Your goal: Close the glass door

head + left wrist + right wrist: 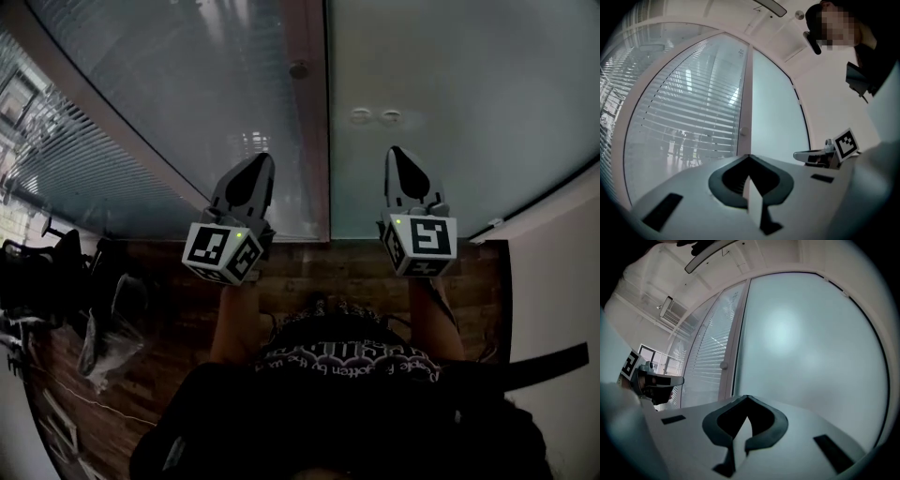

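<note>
Grippers first: our left gripper (260, 159) and right gripper (398, 152) are both clenched on nothing, held level side by side and aimed at the glass, which we figure suits a push better than a pinch. We think the glass door (450, 103) is the frosted pane ahead of the right gripper, just beside the brown post (315, 141) with the small knob (298, 68); blinds (178, 84) show behind the pane left of it. It looks lined up with that post already, so we'd guess little is left.

The wooden floor (291, 272) carries a black chair (37, 281) and a crumpled translucent bag (108, 342) at the left.
</note>
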Tool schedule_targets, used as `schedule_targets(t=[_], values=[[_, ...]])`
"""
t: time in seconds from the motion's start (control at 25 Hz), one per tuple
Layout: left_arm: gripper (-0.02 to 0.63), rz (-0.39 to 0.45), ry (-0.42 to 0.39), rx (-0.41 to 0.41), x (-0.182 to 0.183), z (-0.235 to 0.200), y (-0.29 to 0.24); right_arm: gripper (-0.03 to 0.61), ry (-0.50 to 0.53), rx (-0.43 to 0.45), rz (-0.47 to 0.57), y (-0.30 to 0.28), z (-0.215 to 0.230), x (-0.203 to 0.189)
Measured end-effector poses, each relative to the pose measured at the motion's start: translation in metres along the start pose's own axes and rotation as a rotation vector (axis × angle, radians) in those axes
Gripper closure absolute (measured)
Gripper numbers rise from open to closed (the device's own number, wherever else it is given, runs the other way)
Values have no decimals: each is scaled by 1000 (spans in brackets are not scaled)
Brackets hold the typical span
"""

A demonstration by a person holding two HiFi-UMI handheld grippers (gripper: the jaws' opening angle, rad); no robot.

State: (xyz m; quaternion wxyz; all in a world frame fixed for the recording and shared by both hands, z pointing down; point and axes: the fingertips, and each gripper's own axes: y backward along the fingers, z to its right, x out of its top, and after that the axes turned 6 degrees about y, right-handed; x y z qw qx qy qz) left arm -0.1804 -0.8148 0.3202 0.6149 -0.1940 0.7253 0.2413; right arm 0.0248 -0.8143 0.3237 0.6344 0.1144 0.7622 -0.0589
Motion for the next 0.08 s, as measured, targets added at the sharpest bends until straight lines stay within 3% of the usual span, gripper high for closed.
schedule_targets(t=[0.08], values=[[612, 19, -12, 39, 8, -13, 10, 575, 0, 37, 13, -13, -11, 5]])
